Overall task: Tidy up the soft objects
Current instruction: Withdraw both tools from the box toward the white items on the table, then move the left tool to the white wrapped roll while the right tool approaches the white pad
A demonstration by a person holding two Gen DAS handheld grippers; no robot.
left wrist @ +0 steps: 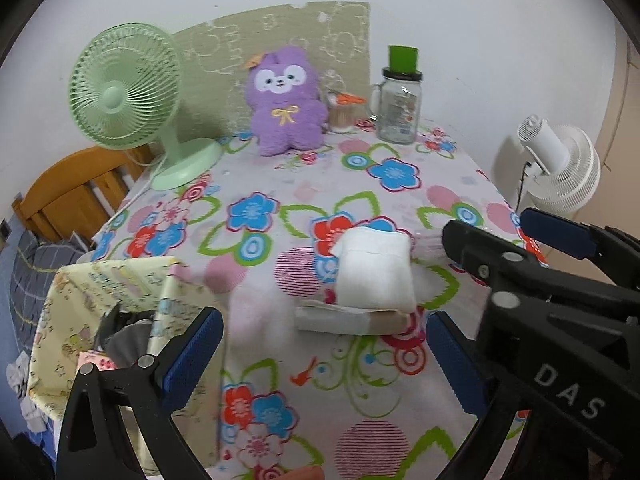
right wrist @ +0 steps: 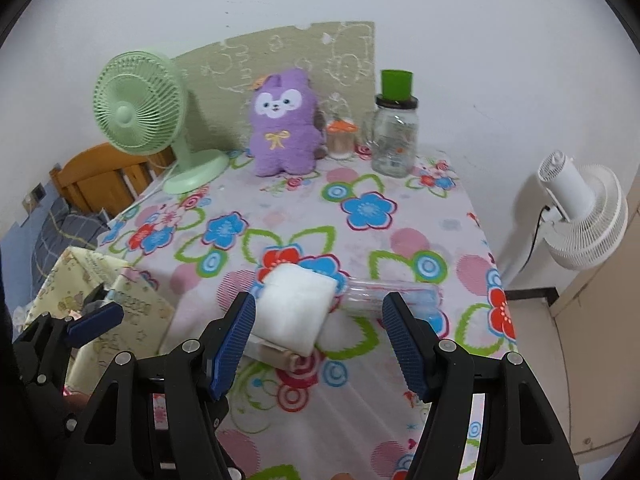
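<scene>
Left hand-held gripper [left wrist: 324, 354]: black frame, blue ribbed pads, jaws spread wide, nothing between them; hovers above the near part of the desk [left wrist: 400, 432], which carries a floral cloth of blue, red and green blooms. Right hand-held gripper [right wrist: 318, 342]: same build, jaws likewise wide apart and empty, its left pad just beside the white folded cloth [right wrist: 298, 314]; contact cannot be told.

White folded cloth: soft, thick square bundle, mid-desk, resting on a flat tan and white folded piece [left wrist: 348, 316] that shows beneath its near edge. Clear plastic item [right wrist: 390, 296]: lying flat just right of the cloth; kind cannot be told.

Yellow fabric bin [left wrist: 104, 304]: pale print with cartoon figures, open top, at the left edge of the desk; dark and grey items inside, not identifiable.

Back row, against the wall, left to right:
- Green desk fan [left wrist: 124, 88], upright on a round base.
- Purple plush toy [left wrist: 286, 100], sitting upright, white face, yellow bow, orange leaf on its head.
- Small container with an orange lid [left wrist: 344, 110], just beside the plush.
- Glass jar with handle [left wrist: 398, 108], black lid, green cup standing on top.

Off the desk: white fan [left wrist: 560, 168] to the right; wooden bed frame [left wrist: 72, 196] and grey checked bedding to the left.
</scene>
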